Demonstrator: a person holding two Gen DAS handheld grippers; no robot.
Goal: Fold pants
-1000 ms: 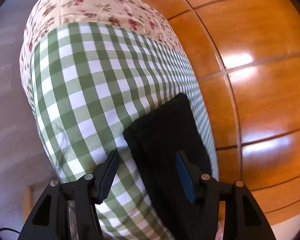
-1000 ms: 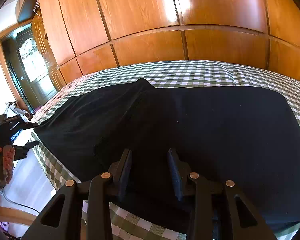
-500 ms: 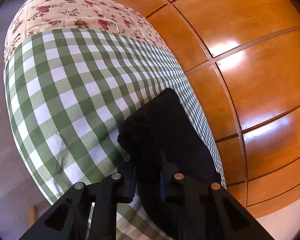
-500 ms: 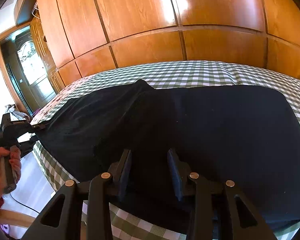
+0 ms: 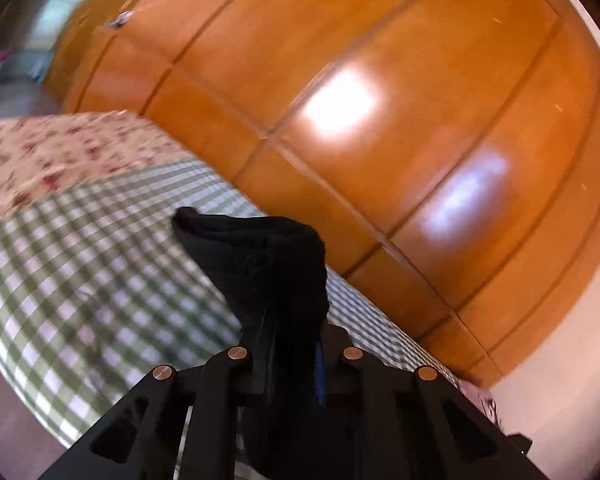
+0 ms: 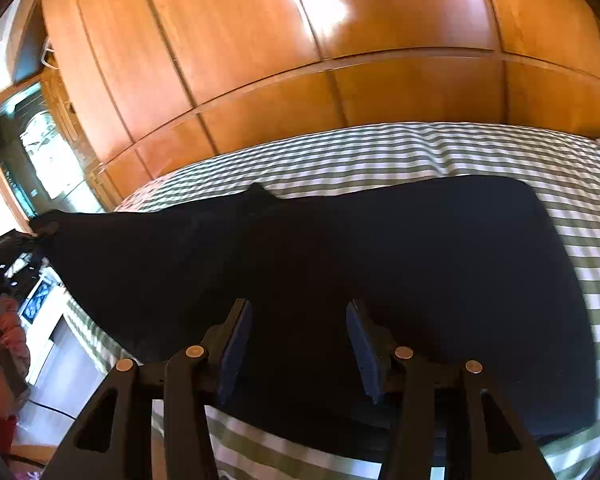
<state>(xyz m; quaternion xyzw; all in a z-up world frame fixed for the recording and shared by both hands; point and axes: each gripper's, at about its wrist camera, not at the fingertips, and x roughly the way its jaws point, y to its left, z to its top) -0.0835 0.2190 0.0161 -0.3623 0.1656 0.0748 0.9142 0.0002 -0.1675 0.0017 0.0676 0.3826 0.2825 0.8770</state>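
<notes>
Black pants (image 6: 380,260) lie spread across the green checked bed sheet (image 6: 420,148). My left gripper (image 5: 292,344) is shut on one end of the pants (image 5: 268,256) and holds it up off the sheet (image 5: 80,280); the cloth hides its fingertips. In the right wrist view that gripper (image 6: 16,248) shows at the far left, with the pants stretched up to it. My right gripper (image 6: 300,312) hangs over the near edge of the pants. Its jaws are opening, and the cloth lies flat under them with neither pad pressing on it.
A glossy wooden panel wall (image 5: 380,120) runs behind the bed. A floral cover (image 5: 60,152) lies on the bed's far end. At the left, a person's hand (image 6: 8,320) holds the left gripper, near a doorway (image 6: 40,152) and bare floor (image 6: 72,364).
The left gripper shut on the pants' end, then rose and rolled, lifting the cloth off the sheet. The right gripper's jaws spread wider over the pants and it shifted slightly.
</notes>
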